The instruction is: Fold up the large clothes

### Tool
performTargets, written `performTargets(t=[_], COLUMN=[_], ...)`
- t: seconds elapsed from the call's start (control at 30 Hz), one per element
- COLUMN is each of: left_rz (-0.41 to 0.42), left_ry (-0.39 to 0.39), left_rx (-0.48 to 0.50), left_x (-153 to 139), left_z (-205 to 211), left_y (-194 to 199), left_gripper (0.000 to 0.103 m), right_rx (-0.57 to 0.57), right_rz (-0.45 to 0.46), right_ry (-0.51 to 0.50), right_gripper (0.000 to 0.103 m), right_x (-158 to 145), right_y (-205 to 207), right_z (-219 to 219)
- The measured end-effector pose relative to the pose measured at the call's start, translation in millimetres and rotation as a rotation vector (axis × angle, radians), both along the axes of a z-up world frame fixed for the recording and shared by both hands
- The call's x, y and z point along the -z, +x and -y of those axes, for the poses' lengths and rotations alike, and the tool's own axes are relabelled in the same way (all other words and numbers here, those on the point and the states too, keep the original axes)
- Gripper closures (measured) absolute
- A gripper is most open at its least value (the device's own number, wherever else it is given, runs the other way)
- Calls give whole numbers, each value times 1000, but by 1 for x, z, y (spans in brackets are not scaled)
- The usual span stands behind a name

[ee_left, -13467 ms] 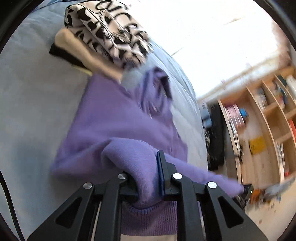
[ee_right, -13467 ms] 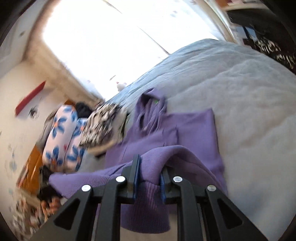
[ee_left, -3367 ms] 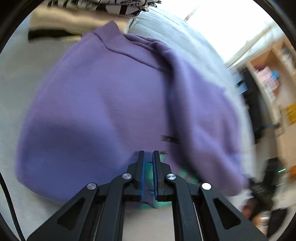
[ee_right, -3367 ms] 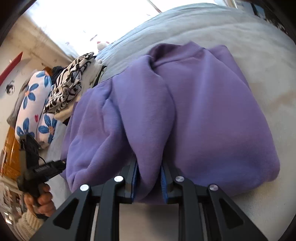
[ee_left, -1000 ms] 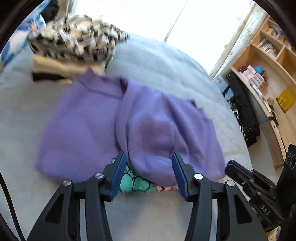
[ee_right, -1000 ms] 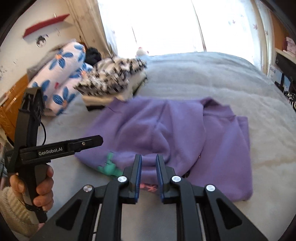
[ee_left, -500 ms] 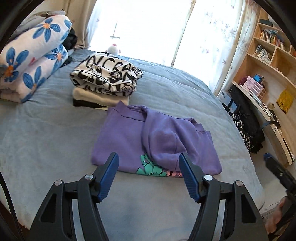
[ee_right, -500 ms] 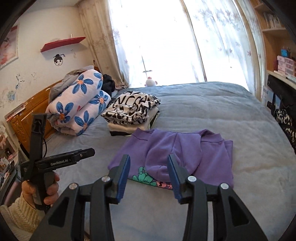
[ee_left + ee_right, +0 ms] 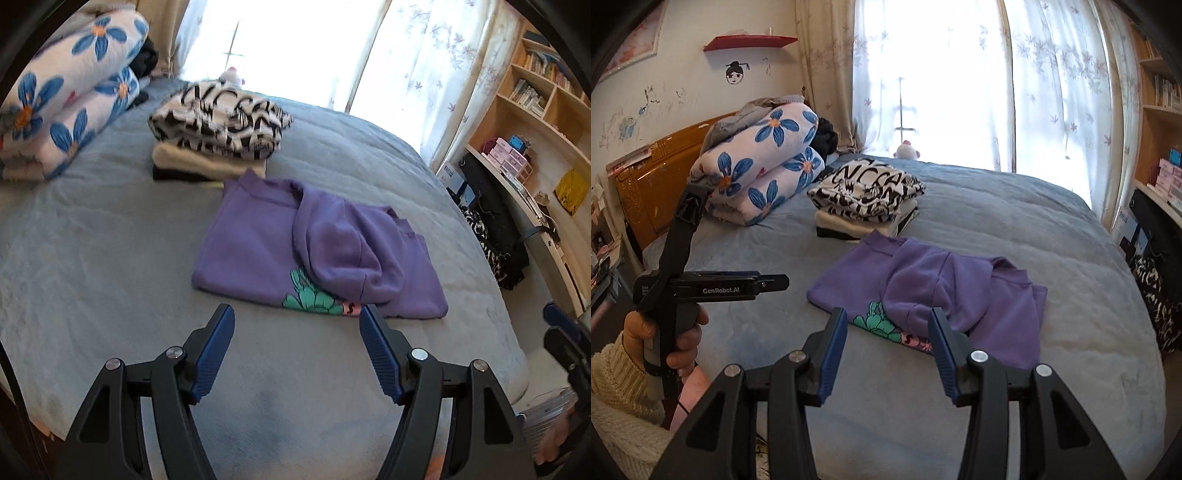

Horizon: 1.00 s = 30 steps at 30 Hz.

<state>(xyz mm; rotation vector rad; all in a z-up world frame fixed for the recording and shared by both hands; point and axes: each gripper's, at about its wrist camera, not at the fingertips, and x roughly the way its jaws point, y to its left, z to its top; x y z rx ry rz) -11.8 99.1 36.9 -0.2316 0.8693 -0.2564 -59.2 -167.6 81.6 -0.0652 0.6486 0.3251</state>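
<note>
A purple sweatshirt (image 9: 258,243) lies folded into a rough rectangle on the grey-blue bed (image 9: 92,266), a sleeve laid across its top and a green print showing at its near edge. It also shows in the right wrist view (image 9: 960,284). My left gripper (image 9: 297,332) is open and empty, held back above the bed's near edge, apart from the sweatshirt. My right gripper (image 9: 888,332) is open and empty, also drawn back short of it. The left gripper shows from the side in the right wrist view (image 9: 768,284), held in a hand.
A stack of folded clothes topped by a black-and-white garment (image 9: 218,122) sits just behind the sweatshirt. A rolled blue-flower quilt (image 9: 62,99) lies at the far left by the wooden headboard (image 9: 657,184). Shelves and dark bags (image 9: 495,229) line the right side.
Both grippers let go of the sweatshirt, opened wide and pulled back and up from the bed. The sweatshirt stays folded where it was left.
</note>
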Motion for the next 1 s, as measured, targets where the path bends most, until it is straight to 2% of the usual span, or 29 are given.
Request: performTargets(t=[0.13,0.37,0.43,0.53,0.67,0.77,1.0], left_rz=[-71,-244,-259,-264,-283,-258,-187], left_ry=[-38,-231,-266,-319,-427,-487,-500], left_rx=[8,-20,-39,-73,-147,-187,-206], left_x=[33,114,133,156,187,199,203], left_z=[-2,-19,-23,-29,-40,-46,-42], left_y=[12,46,53,62,75,84,117], left_gripper=[34,34,34,34,34,34,34], right_rx=[56,123,127,129,138,135,133], right_rz=[-7,-52,-67,-93,-133,-158,-200], right_ry=[-14,42,70,102,120,137,134], right_gripper=[58,58,58,58,58,58,58], right_x=[25,63,70,80,94,104,127], right_y=[14,52,63,81,104,117,142], right_z=[-1,8,11,15,15,13,10])
